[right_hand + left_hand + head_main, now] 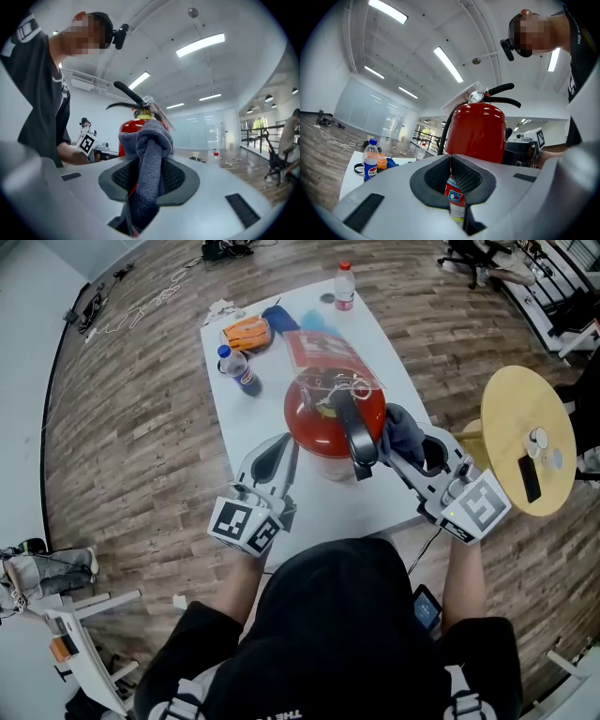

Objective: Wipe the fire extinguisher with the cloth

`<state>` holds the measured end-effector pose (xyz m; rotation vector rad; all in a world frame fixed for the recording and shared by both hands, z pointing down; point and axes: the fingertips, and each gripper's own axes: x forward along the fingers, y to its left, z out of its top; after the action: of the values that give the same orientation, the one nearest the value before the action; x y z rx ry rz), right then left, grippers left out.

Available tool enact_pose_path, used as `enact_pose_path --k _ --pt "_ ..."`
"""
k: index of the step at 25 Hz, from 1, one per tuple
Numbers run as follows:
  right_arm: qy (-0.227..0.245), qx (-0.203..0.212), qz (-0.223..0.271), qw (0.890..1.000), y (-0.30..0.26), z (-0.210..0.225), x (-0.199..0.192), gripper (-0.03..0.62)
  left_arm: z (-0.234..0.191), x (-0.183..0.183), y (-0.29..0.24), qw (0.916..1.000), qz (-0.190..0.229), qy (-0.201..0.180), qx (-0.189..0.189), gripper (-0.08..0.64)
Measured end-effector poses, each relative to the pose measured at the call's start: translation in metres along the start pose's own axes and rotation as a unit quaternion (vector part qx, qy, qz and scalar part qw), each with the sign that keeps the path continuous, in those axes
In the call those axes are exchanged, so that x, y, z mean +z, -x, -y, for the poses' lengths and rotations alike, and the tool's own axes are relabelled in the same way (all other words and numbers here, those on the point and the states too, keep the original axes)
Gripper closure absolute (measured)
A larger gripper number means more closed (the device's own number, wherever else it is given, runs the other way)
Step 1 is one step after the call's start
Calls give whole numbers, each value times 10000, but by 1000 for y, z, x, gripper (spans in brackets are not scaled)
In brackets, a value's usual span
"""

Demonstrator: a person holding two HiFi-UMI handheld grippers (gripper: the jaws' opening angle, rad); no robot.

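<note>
The red fire extinguisher (317, 423) stands upright near the middle of the white table (281, 381), with its black handle (353, 432) pointing toward the person at 6 o'clock.

The right tongs (398, 454) come in level from 4 o'clock. Their jaws are closed on a bunched grey-blue cloth (403, 432), which fills the gap between the pads and bulges out past the tips. The cloth sits at the extinguisher's upper side at about 3 o'clock, just beside the handle. I cannot tell whether it actually touches the red body.

The left tongs (286, 451) lie level at 7 o'clock of the extinguisher, with the tips close to its lower body. Their jaws are drawn together with nothing gripped; only a thin slit is left, and the extinguisher's label shows through it.

A cola bottle (242, 371) stands at 10 o'clock of the extinguisher, and an orange packet (247, 334) lies beyond it. A water bottle (344, 287) stands at 12 o'clock near the table's far edge. A round wooden stool (511, 418) stands off the table at 3 o'clock.
</note>
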<state>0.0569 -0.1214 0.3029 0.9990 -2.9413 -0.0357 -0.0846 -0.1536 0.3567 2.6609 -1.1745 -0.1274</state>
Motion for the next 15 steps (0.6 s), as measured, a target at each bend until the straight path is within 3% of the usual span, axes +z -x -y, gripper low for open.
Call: enact_pose_path --k 4,7,10,11,13,15 --pt "261 548 917 9939 3 -23 59 495 -1 0 0 10000 3 -10 0 534" --pt "317 673 940 9928 -5 -25 65 499 -1 -1 0 10000 -11 6 27 534" --pt "-97 691 889 9936 -3 -2 58 499 0 -1 0 10000 -37 -12 -7 534" --pt "-122 557 681 9960 -3 8 50 499 0 -1 -1 10000 -45 -20 -20 534" --pt "345 180 -322 9987 -7 22 19 505 0 0 0 10000 -67 -15 -34 534" --pt "916 119 -1397 9859 -12 17 -21 509 0 -1 0 10000 -63 -8 -35 534"
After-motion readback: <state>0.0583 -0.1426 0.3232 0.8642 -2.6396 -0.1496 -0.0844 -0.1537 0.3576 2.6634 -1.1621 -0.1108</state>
